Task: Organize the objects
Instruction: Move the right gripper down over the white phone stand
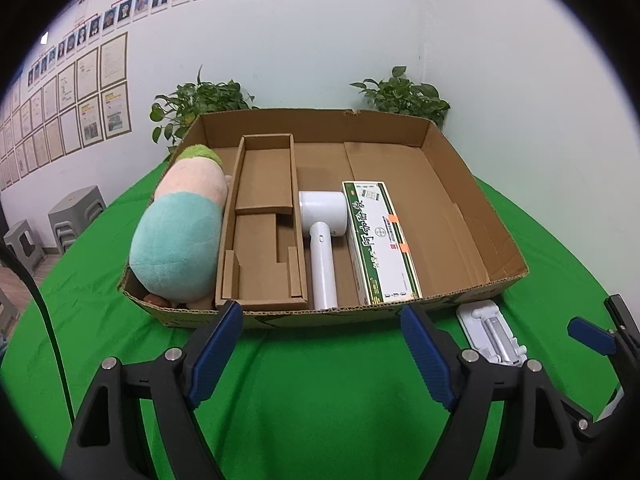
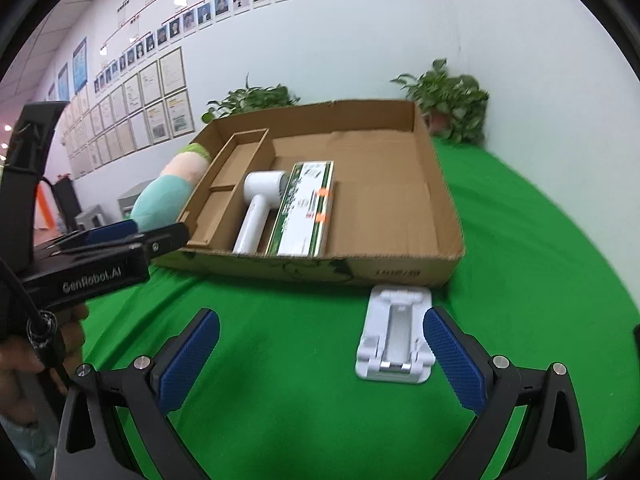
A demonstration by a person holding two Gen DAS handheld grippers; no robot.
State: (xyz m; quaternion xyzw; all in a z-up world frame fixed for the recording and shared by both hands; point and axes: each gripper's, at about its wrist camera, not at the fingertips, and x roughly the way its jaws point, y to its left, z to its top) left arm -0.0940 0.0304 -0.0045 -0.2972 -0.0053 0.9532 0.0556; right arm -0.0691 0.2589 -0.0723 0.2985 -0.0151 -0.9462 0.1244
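- One item left outside: white stand (image 2: 395, 339) on green cloth (image 2: 280, 340), just before cardboard tray (image 2: 400, 268).
- Your right gripper (image 2: 320, 356) and left gripper (image 1: 320, 344) both gape, empty.
- Tray's right half looks free for it.

Inside shallow cardboard tray (image 1: 472, 216): plush toy (image 1: 180, 232) at left, empty cardboard insert (image 1: 260, 240), white hair dryer (image 1: 322, 236), green-white carton (image 1: 380, 240). Outside: white folding stand (image 2: 394, 340), flat on bench.
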